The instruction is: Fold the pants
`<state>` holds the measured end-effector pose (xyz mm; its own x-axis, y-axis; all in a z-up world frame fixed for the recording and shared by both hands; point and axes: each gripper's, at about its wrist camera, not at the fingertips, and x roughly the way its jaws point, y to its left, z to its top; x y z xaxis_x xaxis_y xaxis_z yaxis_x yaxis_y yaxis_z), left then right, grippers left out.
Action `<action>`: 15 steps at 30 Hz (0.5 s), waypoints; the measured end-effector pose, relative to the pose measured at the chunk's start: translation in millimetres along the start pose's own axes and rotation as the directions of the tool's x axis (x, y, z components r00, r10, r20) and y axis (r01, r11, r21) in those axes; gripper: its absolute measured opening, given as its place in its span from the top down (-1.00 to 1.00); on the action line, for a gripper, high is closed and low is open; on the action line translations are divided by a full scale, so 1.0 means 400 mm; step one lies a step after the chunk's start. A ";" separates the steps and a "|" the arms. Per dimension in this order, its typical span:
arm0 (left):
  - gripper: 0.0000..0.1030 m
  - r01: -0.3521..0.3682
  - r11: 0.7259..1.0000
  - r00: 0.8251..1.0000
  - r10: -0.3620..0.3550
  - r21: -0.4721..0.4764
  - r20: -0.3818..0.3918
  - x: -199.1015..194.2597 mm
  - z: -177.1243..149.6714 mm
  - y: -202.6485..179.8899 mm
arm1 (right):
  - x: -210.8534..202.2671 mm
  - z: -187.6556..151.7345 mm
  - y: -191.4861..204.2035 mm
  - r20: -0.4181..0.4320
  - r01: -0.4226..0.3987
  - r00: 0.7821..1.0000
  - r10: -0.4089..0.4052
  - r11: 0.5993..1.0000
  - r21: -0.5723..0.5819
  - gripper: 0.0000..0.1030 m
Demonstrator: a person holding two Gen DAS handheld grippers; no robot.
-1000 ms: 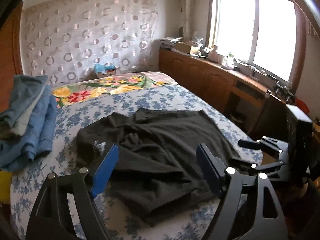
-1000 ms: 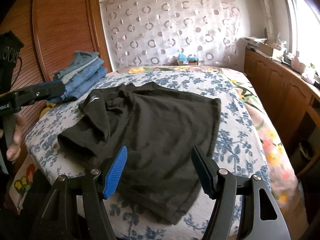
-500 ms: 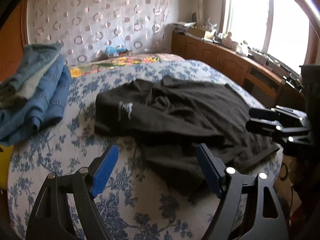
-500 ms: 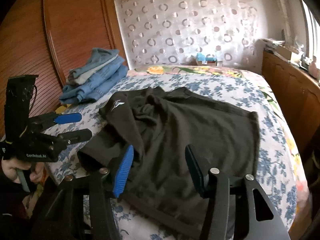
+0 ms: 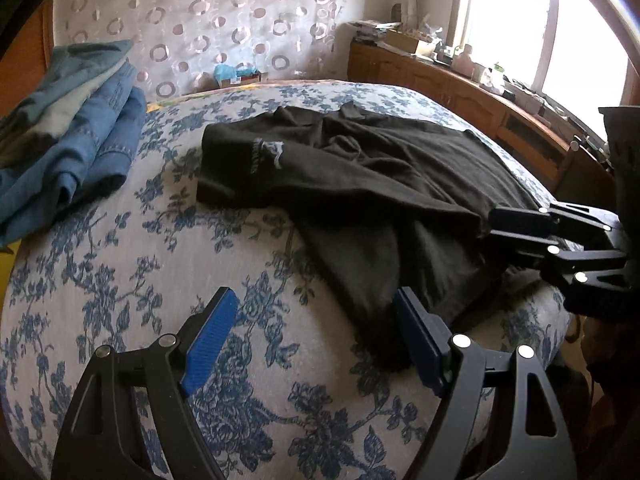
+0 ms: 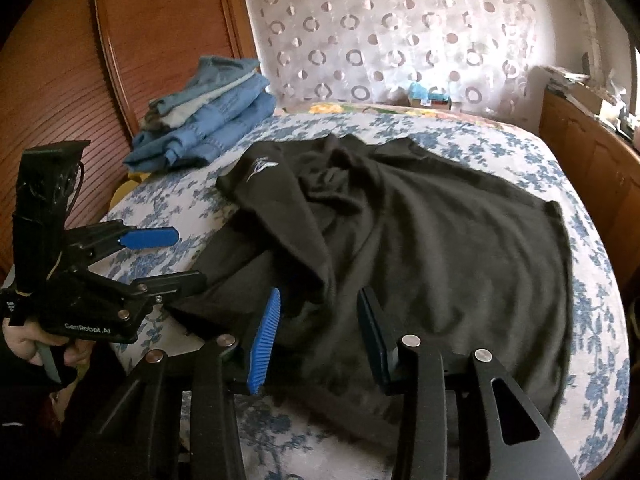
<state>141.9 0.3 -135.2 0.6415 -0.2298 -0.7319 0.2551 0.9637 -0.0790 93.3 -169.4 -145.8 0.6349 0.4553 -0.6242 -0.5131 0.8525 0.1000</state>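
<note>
The left claw [image 5: 312,336] hovers at the near edge of the bed [image 5: 120,280], its blue pads wide apart over the flowered cover. Nothing is between them; the near hem of the black pants [image 5: 380,208] lies just beside the right-hand pad, and whether it touches cannot be told. In the right wrist view the same claw [image 6: 184,256] shows side on at the bed's left edge, gaping, with a hand [image 6: 28,344] round its handle.

The right claw [image 6: 320,320] is down on the pants [image 6: 440,240] near the bed's near edge. Its jaws have just been closing and stand partly open, with black cloth lying between and under the pads; the pads do not yet pinch it. From the left wrist view this claw [image 5: 500,224] reaches in from the right, its tips at a raised fold of the cloth.

The pants are spread crumpled across the middle of the bed, one leg folded over with a white logo uppermost toward the left.

Farther back, a stack of blue jeans [image 5: 68,132] sits at the bed's left edge. Beyond the far edge hangs a curtain [image 6: 400,28] with ring patterns, and a wooden cabinet [image 5: 460,88] runs under the window [image 5: 540,20] on the right.
</note>
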 end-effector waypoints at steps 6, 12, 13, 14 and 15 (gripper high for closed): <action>-0.57 -0.016 1.000 1.000 0.016 0.010 0.010 -0.004 -0.006 -0.003 | 0.031 0.001 0.025 -0.035 0.000 0.999 -0.001 1.000 -0.011 0.62; -0.57 -0.010 1.000 1.000 0.011 -0.012 0.029 -0.022 -0.006 0.006 | 0.003 0.009 0.023 0.024 -0.006 1.000 0.006 1.000 0.002 0.93; -0.57 -0.010 1.000 0.999 0.010 -0.014 0.036 -0.029 -0.006 0.007 | -0.005 0.010 0.025 0.039 0.003 0.999 -0.003 1.000 -0.001 0.94; -0.57 -0.006 1.000 0.999 0.007 -0.017 0.042 -0.035 -0.004 0.006 | -0.014 0.011 0.026 0.056 0.011 0.998 -0.010 1.000 -0.003 0.94; -0.57 -0.002 1.000 0.999 0.003 -0.019 0.048 -0.040 -0.002 0.004 | -0.025 0.013 0.024 0.069 0.012 0.998 -0.011 1.000 -0.003 0.94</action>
<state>131.6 5.5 -124.1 0.6762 -0.2330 -0.6989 0.2400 0.9666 -0.0900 85.1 -164.4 -134.6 0.6790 0.4623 -0.5703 -0.5074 0.8569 0.0906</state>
